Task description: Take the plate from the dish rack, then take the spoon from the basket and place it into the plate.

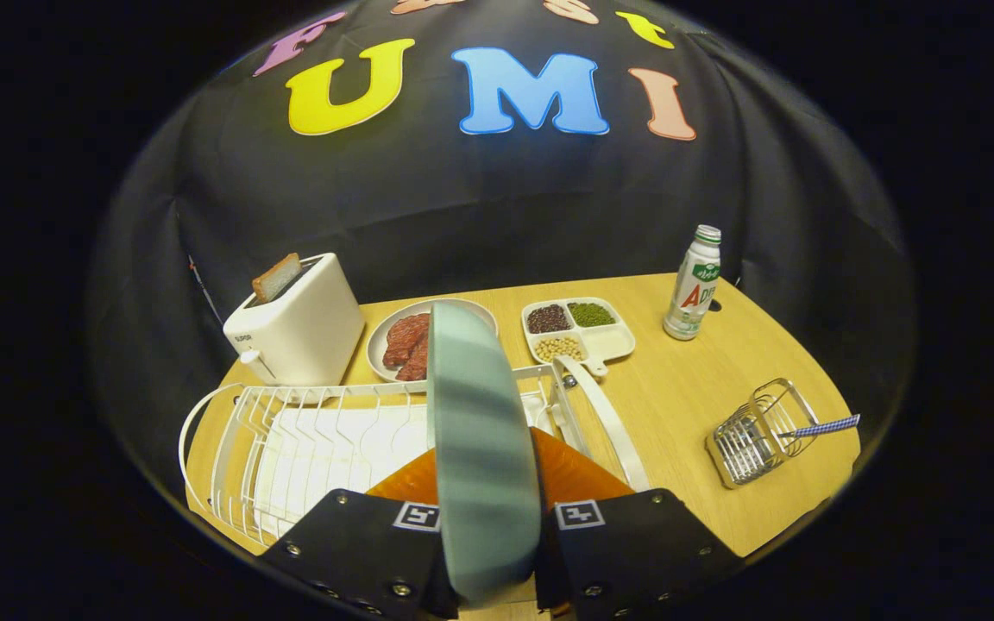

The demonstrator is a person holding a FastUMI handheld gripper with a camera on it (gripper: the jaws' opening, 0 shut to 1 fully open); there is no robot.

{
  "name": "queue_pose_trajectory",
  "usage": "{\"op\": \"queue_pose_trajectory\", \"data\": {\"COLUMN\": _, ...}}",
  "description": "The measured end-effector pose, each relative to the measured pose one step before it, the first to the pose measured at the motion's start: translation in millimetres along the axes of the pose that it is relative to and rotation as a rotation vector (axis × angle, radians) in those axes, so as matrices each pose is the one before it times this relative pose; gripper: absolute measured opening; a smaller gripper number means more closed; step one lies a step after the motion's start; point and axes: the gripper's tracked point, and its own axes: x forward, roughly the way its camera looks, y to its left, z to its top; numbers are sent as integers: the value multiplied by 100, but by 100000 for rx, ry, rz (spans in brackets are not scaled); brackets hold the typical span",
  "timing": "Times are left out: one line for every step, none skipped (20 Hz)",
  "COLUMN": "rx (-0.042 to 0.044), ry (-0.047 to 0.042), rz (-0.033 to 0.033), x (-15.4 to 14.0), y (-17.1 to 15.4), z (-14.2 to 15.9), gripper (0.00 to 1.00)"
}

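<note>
- While the plate (480,448) stands on edge between the two fingers, the tongs (490,552) are closed on it, one finger pressing each face near the lower rim.
- Edge-on orientation matches how the dish rack (290,431) stores plates upright in its wire slots; the plate appears to sit over the rack, though whether it is fully clear of the wires cannot be determined.
- A grip low on the rim leaves most of the plate projecting ahead of the fingers, so tilt is a likely risk during transfer.
- The basket (756,440) lies on the table (687,397) well to the right of the rack, with the spoon (825,426) handle protruding from it for easy access.
- A toaster (298,332), a dish of meat (402,341), a divided tray (575,332) and a bottle (694,285) stand beyond the rack.
- Judgement: the first step is under way; bare table between rack and basket suits setting the plate down.
</note>
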Motion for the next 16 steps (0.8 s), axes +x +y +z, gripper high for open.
{"op": "queue_pose_trajectory", "data": {"rx": -2147, "ry": -1140, "rz": -2204, "x": -24, "y": 41, "z": 369, "gripper": 32}}
{"op": "queue_pose_trajectory", "data": {"rx": -2582, "ry": -1512, "rz": -2515, "x": -572, "y": -129, "z": 680, "gripper": 32}}
{"op": "queue_pose_trajectory", "data": {"rx": -3100, "ry": -1187, "rz": -3100, "x": -332, "y": -203, "z": 506, "gripper": 32}}
{"op": "queue_pose_trajectory", "data": {"rx": -1588, "ry": -1483, "rz": -1171, "x": -779, "y": -100, "z": 724, "gripper": 32}}
{"op": "queue_pose_trajectory", "data": {"rx": 72, "ry": -2211, "rz": -779, "x": -575, "y": -29, "z": 820, "gripper": 32}}
{"op": "queue_pose_trajectory", "data": {"rx": 250, "ry": -2130, "rz": -1507, "x": -869, "y": -281, "z": 874, "gripper": 32}}
{"op": "queue_pose_trajectory", "data": {"rx": -69, "ry": -1668, "rz": -1279, "x": -998, "y": -428, "z": 640, "gripper": 32}}
{"op": "queue_pose_trajectory", "data": {"rx": 80, "ry": -1678, "rz": -680, "x": -1123, "y": -331, "z": 631, "gripper": 32}}
{"op": "queue_pose_trajectory", "data": {"rx": 446, "ry": -1359, "rz": -246, "x": -944, "y": -273, "z": 334, "gripper": 32}}
{"op": "queue_pose_trajectory", "data": {"rx": 533, "ry": -1060, "rz": -414, "x": -1179, "y": -386, "z": 249, "gripper": 32}}
{"op": "queue_pose_trajectory", "data": {"rx": 255, "ry": -655, "rz": -448, "x": -1232, "y": -566, "z": -79, "gripper": 32}}
{"op": "queue_pose_trajectory", "data": {"rx": -300, "ry": -448, "rz": -544, "x": -1246, "y": -585, "z": -100, "gripper": 32}}
{"op": "queue_pose_trajectory", "data": {"rx": -544, "ry": -101, "rz": -689, "x": -1096, "y": -641, "z": -336, "gripper": 32}}
{"op": "queue_pose_trajectory", "data": {"rx": -518, "ry": 182, "rz": -342, "x": -1079, "y": -533, "z": -483, "gripper": 32}}
{"op": "queue_pose_trajectory", "data": {"rx": -145, "ry": 338, "rz": 102, "x": -1011, "y": -454, "z": -474, "gripper": 32}}
{"op": "queue_pose_trajectory", "data": {"rx": 379, "ry": 758, "rz": 282, "x": -968, "y": -471, "z": -651, "gripper": 31}}
